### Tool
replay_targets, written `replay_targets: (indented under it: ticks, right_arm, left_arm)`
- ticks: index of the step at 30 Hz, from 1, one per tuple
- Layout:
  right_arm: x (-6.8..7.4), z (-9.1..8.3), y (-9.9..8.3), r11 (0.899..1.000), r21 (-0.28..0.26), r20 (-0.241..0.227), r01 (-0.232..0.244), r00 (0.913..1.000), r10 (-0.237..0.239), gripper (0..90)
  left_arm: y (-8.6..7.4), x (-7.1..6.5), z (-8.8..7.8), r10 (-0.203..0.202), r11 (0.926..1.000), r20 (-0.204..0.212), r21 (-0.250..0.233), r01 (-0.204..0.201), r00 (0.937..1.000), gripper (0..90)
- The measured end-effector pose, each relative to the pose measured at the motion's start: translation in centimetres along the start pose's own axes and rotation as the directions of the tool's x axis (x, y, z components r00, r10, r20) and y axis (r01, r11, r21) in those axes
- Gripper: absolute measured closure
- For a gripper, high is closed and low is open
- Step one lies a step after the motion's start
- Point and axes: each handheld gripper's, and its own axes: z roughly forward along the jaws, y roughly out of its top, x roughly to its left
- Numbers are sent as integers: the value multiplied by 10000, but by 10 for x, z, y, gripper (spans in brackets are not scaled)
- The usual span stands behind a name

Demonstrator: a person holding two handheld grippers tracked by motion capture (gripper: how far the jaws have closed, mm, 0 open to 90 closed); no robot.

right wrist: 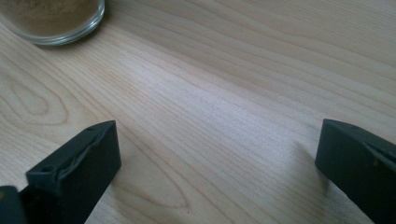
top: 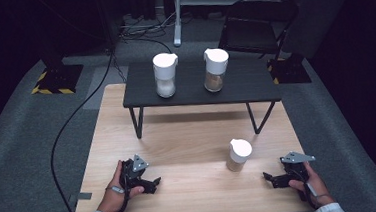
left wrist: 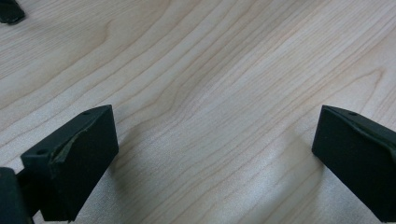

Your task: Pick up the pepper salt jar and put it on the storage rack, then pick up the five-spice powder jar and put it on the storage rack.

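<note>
A small glass jar [top: 239,155] with a white lid and brown powder stands on the wooden table [top: 189,146], right of centre; its base [right wrist: 51,21] lies at the upper left of the right gripper view. My left gripper [top: 156,183] rests low on the table at the front left, jaws wide apart over bare wood [left wrist: 215,135]. At the front right, my right gripper [top: 267,176] lies open [right wrist: 217,158], a short way right of the jar and apart from it. Two taller white-lidded jars stand on the black shelf [top: 244,84]: one with white contents [top: 165,75], one with brown contents [top: 215,69].
The black shelf stands on thin legs at the far half of the table. Behind the table are a black folding chair [top: 255,23], cables on the grey floor [top: 135,32] and a stand with yellow-black tape [top: 56,77]. The other gripper's jaw tip [left wrist: 10,11] is at the top left of the left gripper view.
</note>
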Motion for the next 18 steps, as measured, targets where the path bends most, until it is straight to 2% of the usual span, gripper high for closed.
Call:
replay_targets:
  ticks: [18]
  right_arm:
    - [0,0,0,10000,4,21,-20,10000,20,0]
  left_arm:
    - [0,1,0,39,10000,23,7,-39,10000,0]
